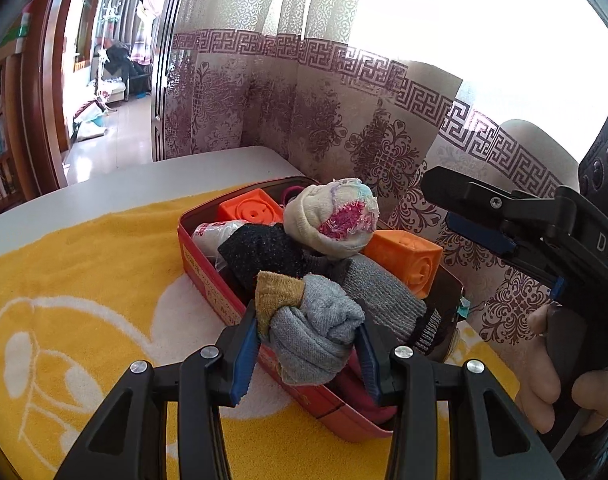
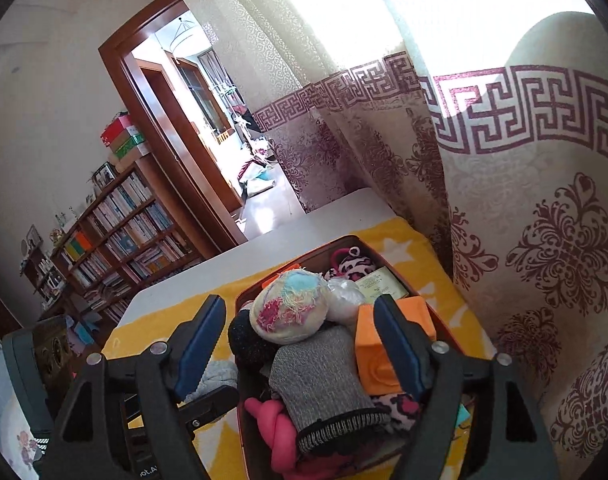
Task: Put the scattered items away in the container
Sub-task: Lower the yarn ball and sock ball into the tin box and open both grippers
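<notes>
A red box [image 1: 208, 280] on the yellow towel [image 1: 84, 280] is heaped with rolled socks and two orange cubes [image 1: 407, 260]. My left gripper [image 1: 307, 344] is shut on a grey knotted sock with a mustard toe [image 1: 315, 328], held at the box's near rim. A cream sock ball with pink yarn [image 1: 331, 216] tops the pile, beside a black sock [image 1: 260, 252] and a grey ribbed sock [image 1: 383, 300]. My right gripper [image 2: 300, 344] is open and empty above the box [image 2: 248, 432], over the grey ribbed sock [image 2: 323, 376] and cream ball [image 2: 292, 312]. It also shows at the right in the left wrist view [image 1: 463, 216].
A patterned curtain [image 1: 343, 128] hangs close behind and right of the box. The white table [image 1: 144, 184] extends past the towel. A bookshelf [image 2: 116, 240] and a doorway [image 2: 208, 128] lie to the left. A pink knotted sock [image 2: 276, 428] lies at the box's near end.
</notes>
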`<act>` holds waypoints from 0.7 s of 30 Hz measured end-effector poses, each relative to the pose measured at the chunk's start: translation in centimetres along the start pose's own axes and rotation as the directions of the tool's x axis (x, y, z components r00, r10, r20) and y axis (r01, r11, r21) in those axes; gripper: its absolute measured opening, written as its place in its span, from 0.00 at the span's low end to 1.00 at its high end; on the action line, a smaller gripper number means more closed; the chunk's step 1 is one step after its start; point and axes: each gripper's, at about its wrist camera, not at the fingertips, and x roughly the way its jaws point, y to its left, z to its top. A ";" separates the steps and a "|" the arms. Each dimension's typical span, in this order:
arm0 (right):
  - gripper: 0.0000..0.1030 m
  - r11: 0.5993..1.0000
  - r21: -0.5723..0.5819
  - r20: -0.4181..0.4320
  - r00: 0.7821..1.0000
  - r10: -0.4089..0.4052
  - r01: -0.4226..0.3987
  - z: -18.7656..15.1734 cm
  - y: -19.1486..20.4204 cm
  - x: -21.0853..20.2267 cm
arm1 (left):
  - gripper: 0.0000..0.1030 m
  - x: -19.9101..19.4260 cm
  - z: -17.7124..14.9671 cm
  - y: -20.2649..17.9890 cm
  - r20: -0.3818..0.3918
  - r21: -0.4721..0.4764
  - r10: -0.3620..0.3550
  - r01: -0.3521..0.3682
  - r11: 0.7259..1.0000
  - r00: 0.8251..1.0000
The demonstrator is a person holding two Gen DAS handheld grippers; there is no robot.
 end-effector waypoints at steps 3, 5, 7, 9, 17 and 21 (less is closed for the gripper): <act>0.77 1.000 0.027 -0.003 1.000 0.002 -0.002 0.0 -0.8 0.2 | 0.44 1.4 0.3 -0.4 0.000 0.000 0.003 -0.003 1.000 1.000; 0.77 0.999 0.039 -0.005 1.000 0.002 -0.002 -0.1 -1.3 0.3 | 0.45 2.2 0.2 -0.6 -0.003 0.010 0.007 -0.007 1.000 1.000; 0.77 0.999 0.046 -0.005 1.000 0.000 0.000 -0.1 -1.6 0.3 | 0.67 2.6 0.0 -0.4 -0.008 0.003 0.017 -0.017 1.000 1.000; 0.77 0.999 0.045 -0.002 1.000 -0.003 0.003 -0.2 -1.7 0.3 | 0.70 2.4 0.0 -0.2 -0.001 -0.016 0.000 0.000 1.000 1.000; 0.80 0.998 0.067 0.019 1.000 -0.013 0.011 -0.2 -2.3 -0.1 | 0.79 -0.2 0.0 0.1 0.027 -0.040 0.001 0.000 0.999 1.000; 0.82 0.996 0.088 0.006 1.000 -0.023 0.022 -0.2 -2.6 -0.1 | 0.94 -2.1 -0.3 0.6 0.040 -0.082 0.055 -0.052 0.995 0.998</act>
